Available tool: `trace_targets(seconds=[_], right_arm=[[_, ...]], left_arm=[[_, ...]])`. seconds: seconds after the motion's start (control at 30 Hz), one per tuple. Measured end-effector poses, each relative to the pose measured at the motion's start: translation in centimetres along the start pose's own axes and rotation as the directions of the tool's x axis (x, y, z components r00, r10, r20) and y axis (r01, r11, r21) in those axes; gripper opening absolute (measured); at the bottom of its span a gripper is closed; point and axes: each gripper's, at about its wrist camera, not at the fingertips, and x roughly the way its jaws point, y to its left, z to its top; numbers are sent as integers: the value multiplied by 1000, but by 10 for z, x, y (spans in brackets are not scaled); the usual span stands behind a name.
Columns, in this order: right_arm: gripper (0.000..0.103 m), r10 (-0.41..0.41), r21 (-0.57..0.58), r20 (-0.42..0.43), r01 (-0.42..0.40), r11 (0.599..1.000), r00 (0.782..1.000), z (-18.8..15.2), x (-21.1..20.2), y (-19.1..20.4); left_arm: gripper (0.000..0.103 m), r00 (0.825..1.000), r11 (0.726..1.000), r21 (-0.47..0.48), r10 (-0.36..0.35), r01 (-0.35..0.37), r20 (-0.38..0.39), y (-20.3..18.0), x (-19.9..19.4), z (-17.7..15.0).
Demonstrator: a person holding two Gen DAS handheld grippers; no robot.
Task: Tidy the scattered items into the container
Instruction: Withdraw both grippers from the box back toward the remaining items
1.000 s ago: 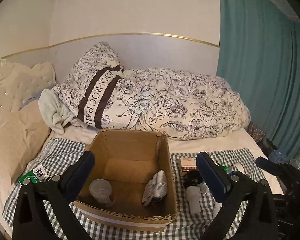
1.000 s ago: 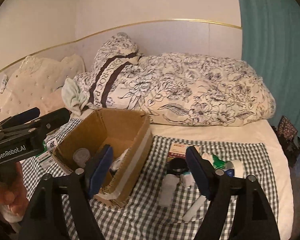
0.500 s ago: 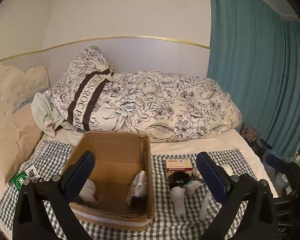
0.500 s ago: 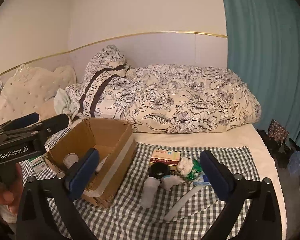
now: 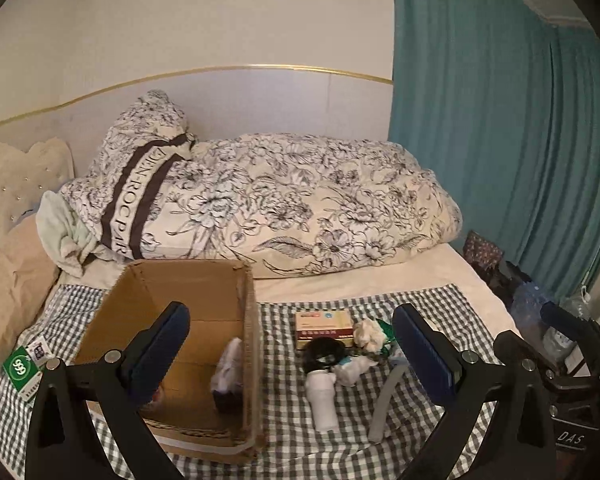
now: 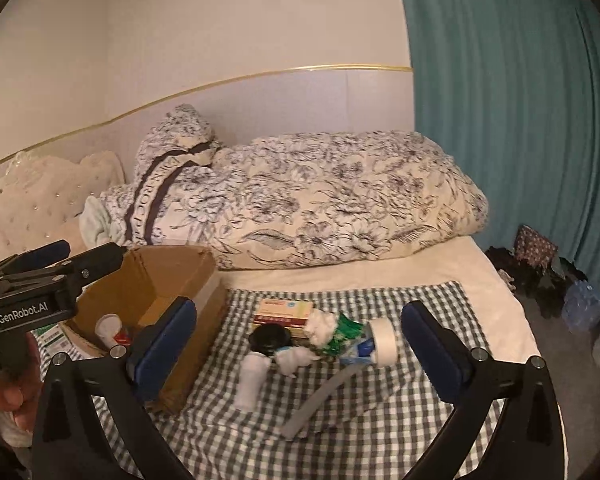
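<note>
- Both tongs stand wide apart, released, gripping nothing: left tongs (image 5: 290,354), right tongs (image 6: 298,342).
- Ahead of the left tongs, its left pad overlaps the cardboard box (image 5: 188,280); scattered items lie right of it.
- Only the right view shows the tape roll (image 6: 382,340) near its right pad.

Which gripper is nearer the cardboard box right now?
Left. The left gripper hangs open over the cardboard box, one finger above its inside; the right gripper frames the scattered items beside it.
</note>
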Motion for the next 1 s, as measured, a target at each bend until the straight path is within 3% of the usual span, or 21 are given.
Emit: trace_targets(seconds=[0.3,0.5,1.0], right_arm=[[103,-25,2,-9,25,1000,1000,-2,4,-22],[103,-58,-76,-20,57,996,998,-13,14,-31],[103,-109,-89,-152,96,991,982,-43,75,-74]], left_arm=[[103,1000,999,40,-7,7,-4,-28,12,-6],[103,999,998,52,-16,18,-30,-35,24,-13],[103,989,995,86,-43,55,-144,-56,79,-54]])
